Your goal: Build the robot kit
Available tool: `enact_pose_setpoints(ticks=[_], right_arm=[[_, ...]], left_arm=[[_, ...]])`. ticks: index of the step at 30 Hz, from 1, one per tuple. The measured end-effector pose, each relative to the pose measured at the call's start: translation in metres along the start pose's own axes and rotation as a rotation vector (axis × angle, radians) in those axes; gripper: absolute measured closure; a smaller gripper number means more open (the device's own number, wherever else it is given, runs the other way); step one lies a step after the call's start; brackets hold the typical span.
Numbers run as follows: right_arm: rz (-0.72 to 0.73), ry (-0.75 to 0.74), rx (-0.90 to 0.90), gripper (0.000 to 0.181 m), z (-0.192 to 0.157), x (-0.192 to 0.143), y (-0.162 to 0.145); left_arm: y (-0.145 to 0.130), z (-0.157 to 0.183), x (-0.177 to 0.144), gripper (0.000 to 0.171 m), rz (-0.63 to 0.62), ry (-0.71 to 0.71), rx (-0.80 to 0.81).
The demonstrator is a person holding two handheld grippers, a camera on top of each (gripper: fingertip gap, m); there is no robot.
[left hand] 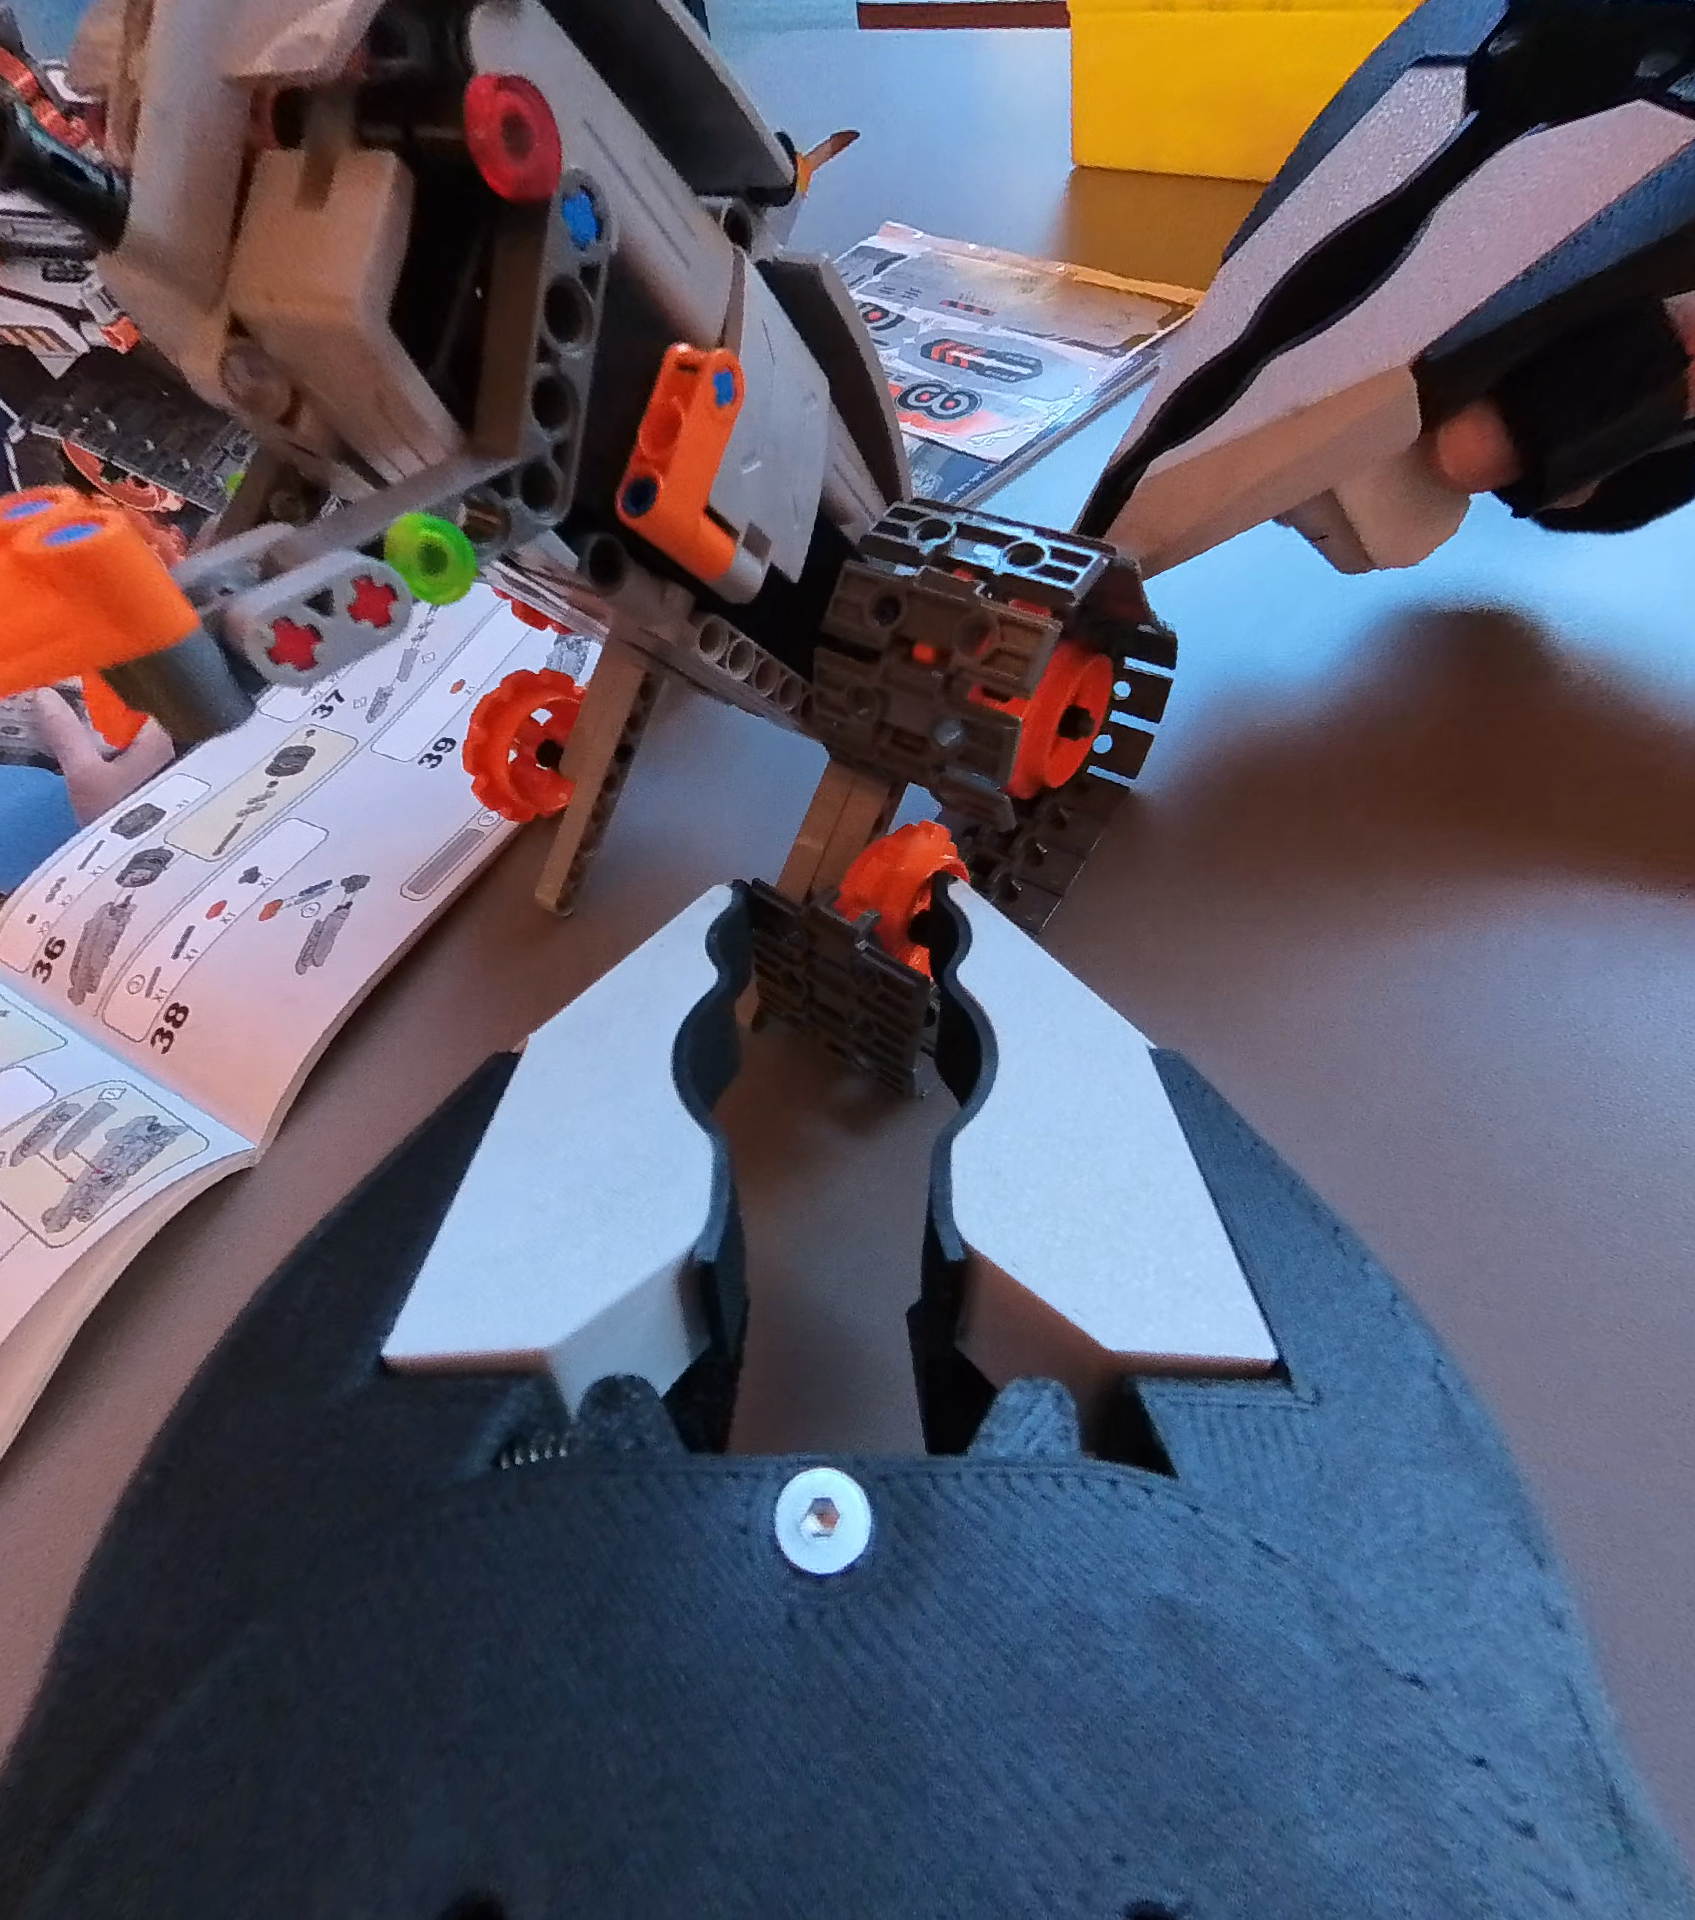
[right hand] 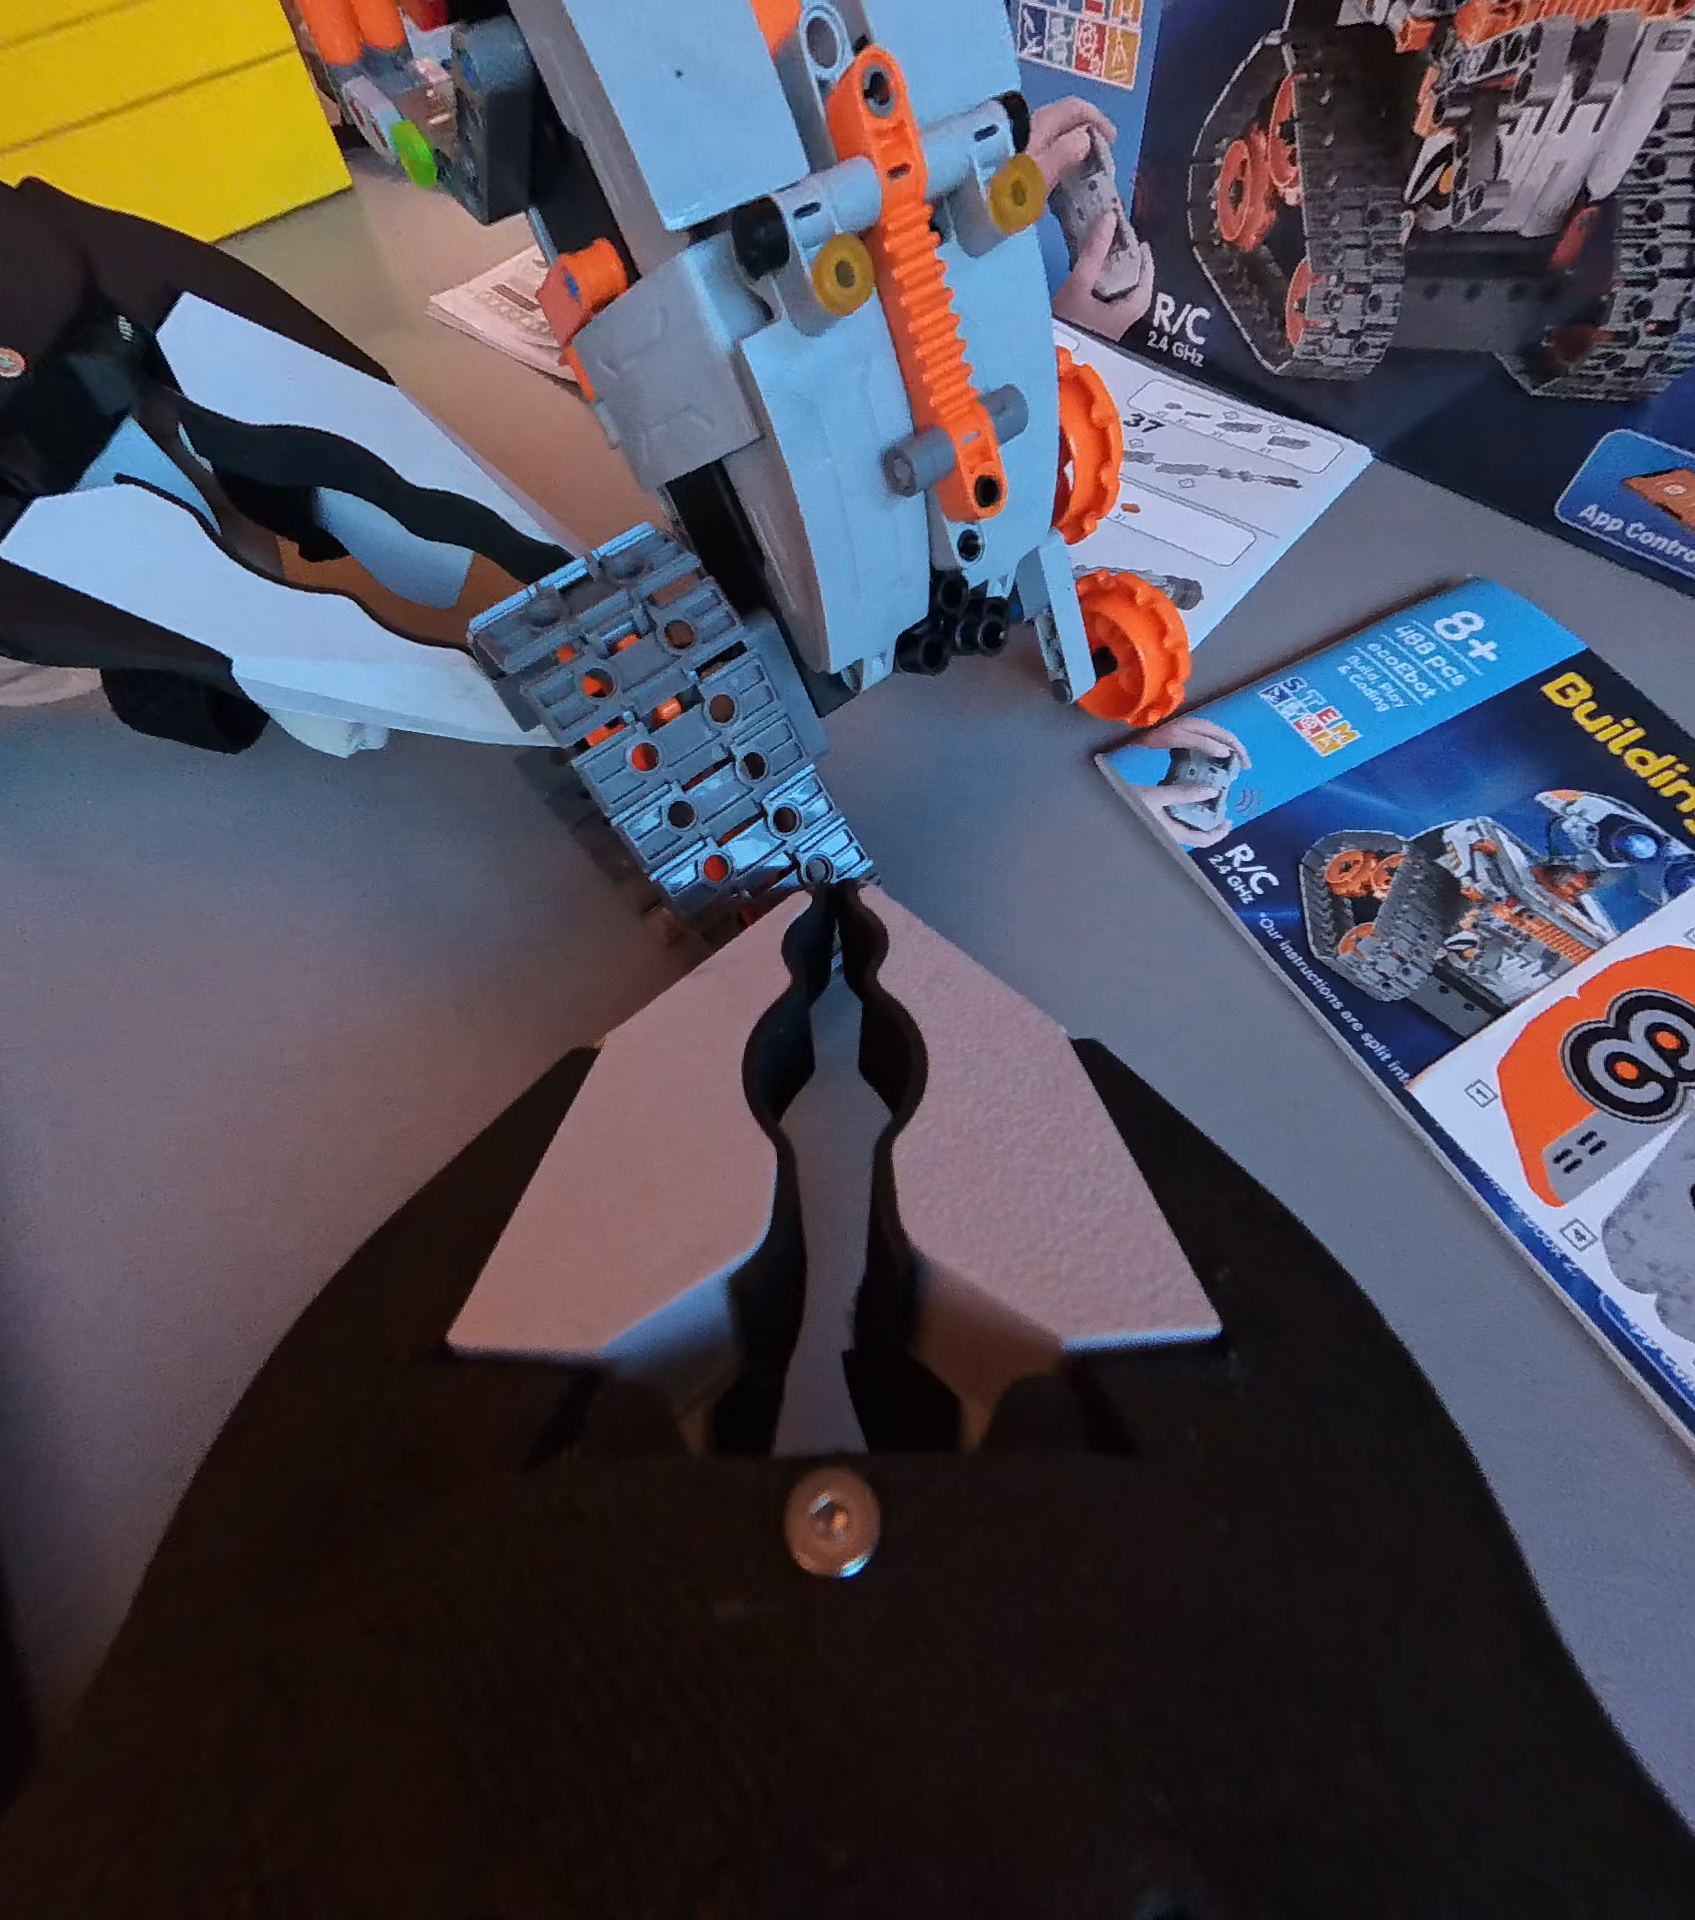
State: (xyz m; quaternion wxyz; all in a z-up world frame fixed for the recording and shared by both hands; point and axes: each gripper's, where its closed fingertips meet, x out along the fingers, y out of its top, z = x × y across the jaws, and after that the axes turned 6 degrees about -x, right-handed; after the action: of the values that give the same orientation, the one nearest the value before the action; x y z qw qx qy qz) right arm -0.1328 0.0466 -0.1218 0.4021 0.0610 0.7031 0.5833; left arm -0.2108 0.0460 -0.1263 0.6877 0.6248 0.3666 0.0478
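A grey and orange building-block vehicle model stands tilted on the table, with a dark grey track looped around its orange wheels. In the left wrist view my left gripper is shut on the lower stretch of that track, with an orange wheel against the right pad. It also shows in the right wrist view, at the track's side. My right gripper is shut, its tips touching the track's end link. It also shows in the left wrist view, at the track's upper edge, held by a hand.
An open instruction booklet lies at the left. A second booklet and a sticker sheet lie at the right. The blue product box stands behind. A yellow box stands at the far side. My right fingertips sit around 9 centimeters from my left ones.
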Motion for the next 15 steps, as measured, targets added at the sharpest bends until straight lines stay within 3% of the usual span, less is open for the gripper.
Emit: enact_pose_setpoints(ticks=[6,7,11,15], right_arm=[[0.022,-0.014,0.011,0.181,0.002,0.0,0.002],[0.045,-0.019,0.01,0.172,0.001,-0.001,0.006],[0.112,-0.01,0.047,0.165,-0.008,-0.008,0.016],[0.128,-0.127,-0.027,0.161,-0.017,-0.025,0.018]], left_arm=[[0.001,0.001,0.001,0.139,0.002,0.001,0.001],[0.001,0.002,0.001,0.139,0.003,-0.004,0.002],[0.002,0.003,0.002,0.139,0.003,-0.009,-0.001],[0.004,0.006,0.007,0.139,0.0,-0.012,-0.006]])
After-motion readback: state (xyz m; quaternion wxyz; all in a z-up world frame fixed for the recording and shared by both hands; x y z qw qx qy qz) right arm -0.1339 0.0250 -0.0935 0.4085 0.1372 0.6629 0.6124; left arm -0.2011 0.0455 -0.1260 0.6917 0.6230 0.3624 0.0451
